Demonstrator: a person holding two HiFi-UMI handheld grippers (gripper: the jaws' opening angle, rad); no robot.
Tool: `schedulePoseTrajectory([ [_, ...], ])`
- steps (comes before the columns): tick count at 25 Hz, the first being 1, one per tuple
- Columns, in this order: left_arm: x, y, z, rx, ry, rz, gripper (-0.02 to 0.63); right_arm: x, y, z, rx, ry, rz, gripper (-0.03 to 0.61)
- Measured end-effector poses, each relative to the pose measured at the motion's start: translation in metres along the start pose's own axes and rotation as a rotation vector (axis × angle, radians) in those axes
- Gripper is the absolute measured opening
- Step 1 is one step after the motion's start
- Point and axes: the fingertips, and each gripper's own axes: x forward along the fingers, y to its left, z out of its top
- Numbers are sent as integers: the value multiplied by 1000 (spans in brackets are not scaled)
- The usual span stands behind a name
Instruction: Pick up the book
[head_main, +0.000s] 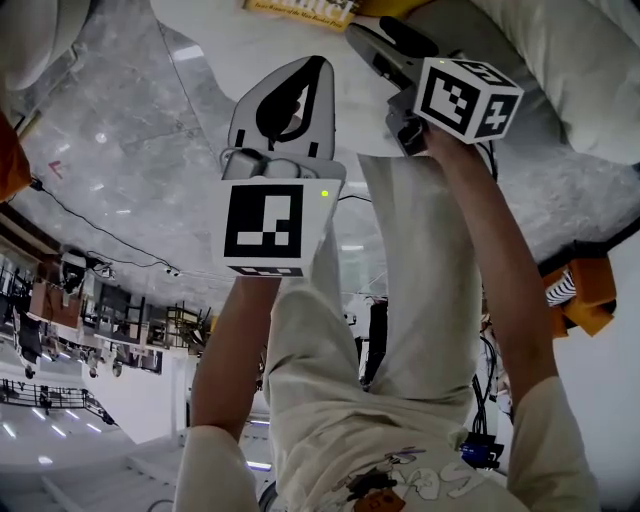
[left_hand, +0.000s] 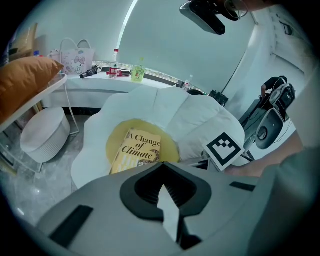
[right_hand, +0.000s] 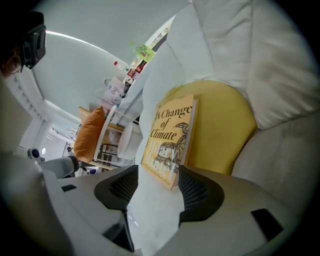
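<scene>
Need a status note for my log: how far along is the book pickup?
Nothing is finished: the book rests untouched on the yellow cushion. In hand: the right gripper is open, lined up on its near corner; the left gripper is shut, empty. Remaining: grip and lift.

Yellow book (right_hand: 170, 142), "A Change of Climate", face up on yellow seat cushion (right_hand: 220, 125)
</scene>
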Motion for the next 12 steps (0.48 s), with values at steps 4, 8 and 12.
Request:
schedulePoseTrajectory([
  [4, 5, 5, -1, -3, -9, 5, 6, 16, -9, 0, 25, -3, 8, 255],
  [8, 13, 2, -1, -51, 8, 22, 6, 30, -16, -1, 48, -3, 17, 258],
  [12, 29, 3, -9, -3, 12, -7, 6, 44, -25, -3, 49, -1, 28, 258],
])
